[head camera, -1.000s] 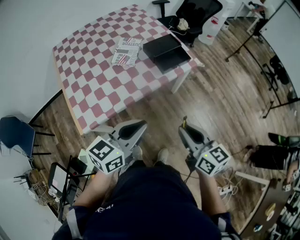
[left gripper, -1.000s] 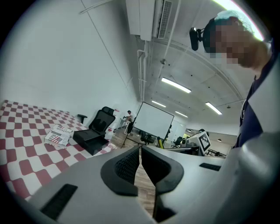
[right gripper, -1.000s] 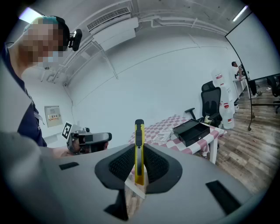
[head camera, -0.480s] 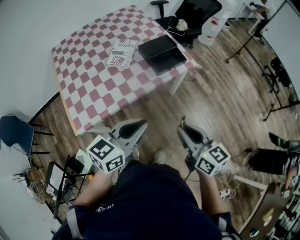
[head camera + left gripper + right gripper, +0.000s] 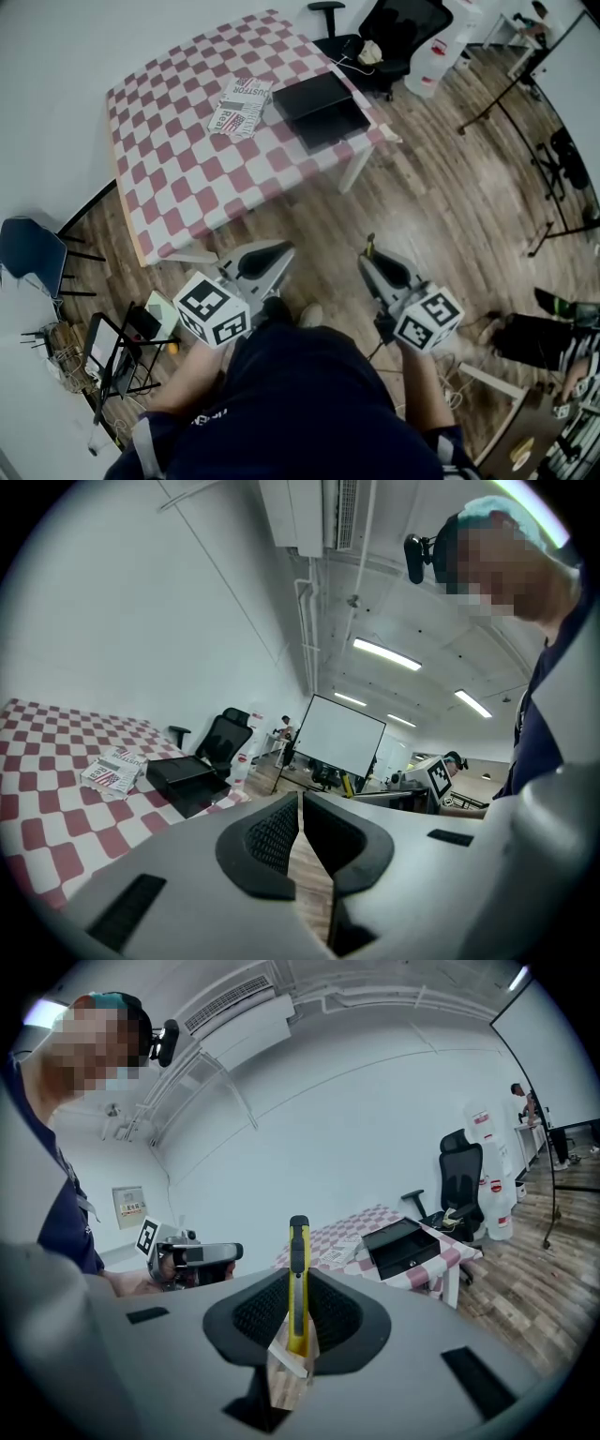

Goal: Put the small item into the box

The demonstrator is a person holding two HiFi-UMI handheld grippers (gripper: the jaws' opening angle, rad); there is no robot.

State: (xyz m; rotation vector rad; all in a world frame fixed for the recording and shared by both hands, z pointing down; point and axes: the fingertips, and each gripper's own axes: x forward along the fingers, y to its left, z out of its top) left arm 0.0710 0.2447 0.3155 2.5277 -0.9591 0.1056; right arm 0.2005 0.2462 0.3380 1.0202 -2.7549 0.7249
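Your left gripper (image 5: 273, 255) hangs short of the black box (image 5: 330, 120) and a little to its left, jaws drawn together to a thin slit with nothing between them (image 5: 300, 819), so it's a spare hand for now. Left of the box, just beside it on the checkered table (image 5: 178, 164), lies a printed packet (image 5: 239, 105); that's not your cargo. The box itself sits open and looks empty. Now your right gripper (image 5: 369, 255), short of the box and a little to its right: its jaws are clamped on the small item, a yellow utility knife (image 5: 298, 1274). The knife's long axis runs straight out along the jaws, its end poking past their tips toward the box. From those jaws the box (image 5: 403, 1239) lies ahead and off to the right, well apart. Neither gripper looks clearly nearer, but the right one carries the knife, so I'd say the reach is forward, swinging right.
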